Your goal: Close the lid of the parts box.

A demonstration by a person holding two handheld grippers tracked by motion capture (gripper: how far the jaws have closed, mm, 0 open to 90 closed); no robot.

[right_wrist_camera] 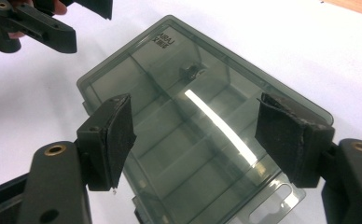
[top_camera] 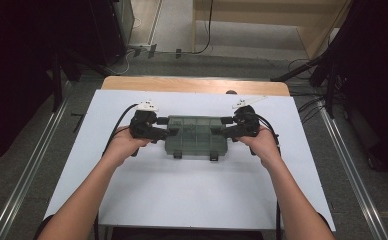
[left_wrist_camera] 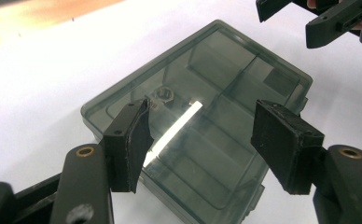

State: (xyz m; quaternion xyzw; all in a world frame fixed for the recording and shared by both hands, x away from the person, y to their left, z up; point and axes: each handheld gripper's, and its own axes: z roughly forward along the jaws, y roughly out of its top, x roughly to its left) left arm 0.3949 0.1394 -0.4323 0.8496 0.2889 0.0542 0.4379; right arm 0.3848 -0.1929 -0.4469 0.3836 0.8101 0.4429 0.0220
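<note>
A smoky see-through compartment box (top_camera: 197, 135) lies closed on the white table (top_camera: 182, 195), its two latches facing the person. My left gripper (top_camera: 166, 126) is at the box's left end and my right gripper (top_camera: 222, 126) at its right end. In the left gripper view the jaws of the left gripper (left_wrist_camera: 207, 135) stand wide apart over the box lid (left_wrist_camera: 226, 74), pads clear of it. The right gripper view shows the right gripper (right_wrist_camera: 200, 130) the same way over the lid (right_wrist_camera: 179, 154). A small metal nut (left_wrist_camera: 164, 94) lies in one compartment.
A wooden strip (top_camera: 192, 84) runs along the table's far edge. Metal floor rails (top_camera: 352, 170) flank the table, with cables and dark stands beyond. A wide bare stretch of white table lies between the box and the person.
</note>
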